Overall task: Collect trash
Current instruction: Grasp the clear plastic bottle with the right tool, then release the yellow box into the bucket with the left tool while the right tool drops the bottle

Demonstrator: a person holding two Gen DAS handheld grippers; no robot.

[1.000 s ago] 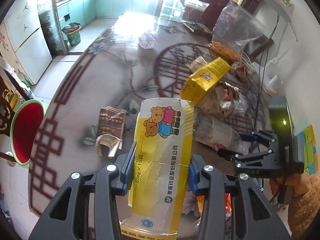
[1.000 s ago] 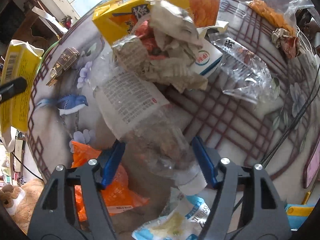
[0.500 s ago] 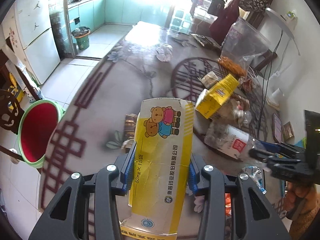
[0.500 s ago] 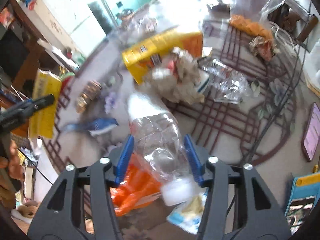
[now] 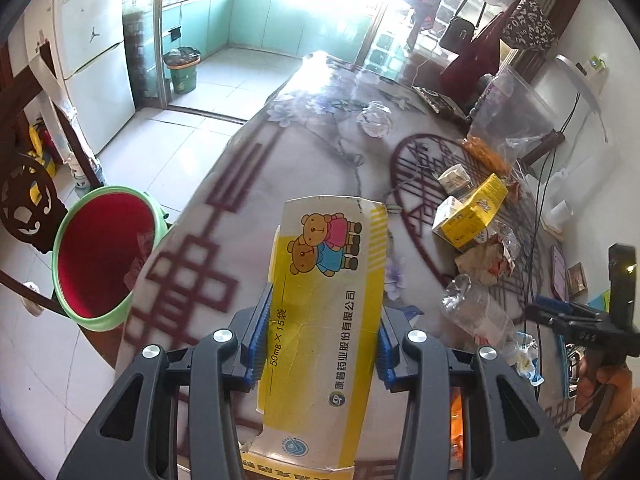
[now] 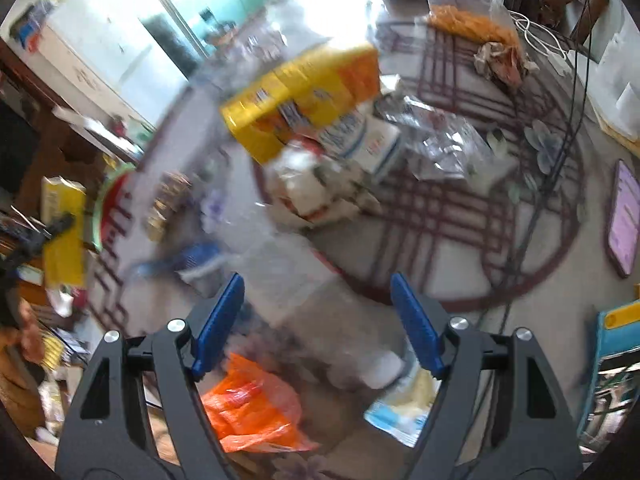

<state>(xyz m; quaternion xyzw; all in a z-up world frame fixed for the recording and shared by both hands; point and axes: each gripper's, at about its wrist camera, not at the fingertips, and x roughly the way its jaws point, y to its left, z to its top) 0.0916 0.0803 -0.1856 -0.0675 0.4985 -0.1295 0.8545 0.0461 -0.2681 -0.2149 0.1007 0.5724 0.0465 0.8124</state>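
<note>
Two light things: the left hand-held gripper [image 5: 318, 336] is clamped across a crushable yellow carton [image 5: 320, 320]'s middle, while the right hand-held gripper [image 6: 316, 324] gapes around a slippery bottle [image 6: 316, 308].

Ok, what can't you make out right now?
Right wrist: bottle smeared by motion blur; whether the right gripper touches it is unclear.
Left wrist: box, held in the left gripper, has its near end cut off by the bottom edge; table behind hidden by it.
Left wrist: bin partly hidden by the table edge.
</note>
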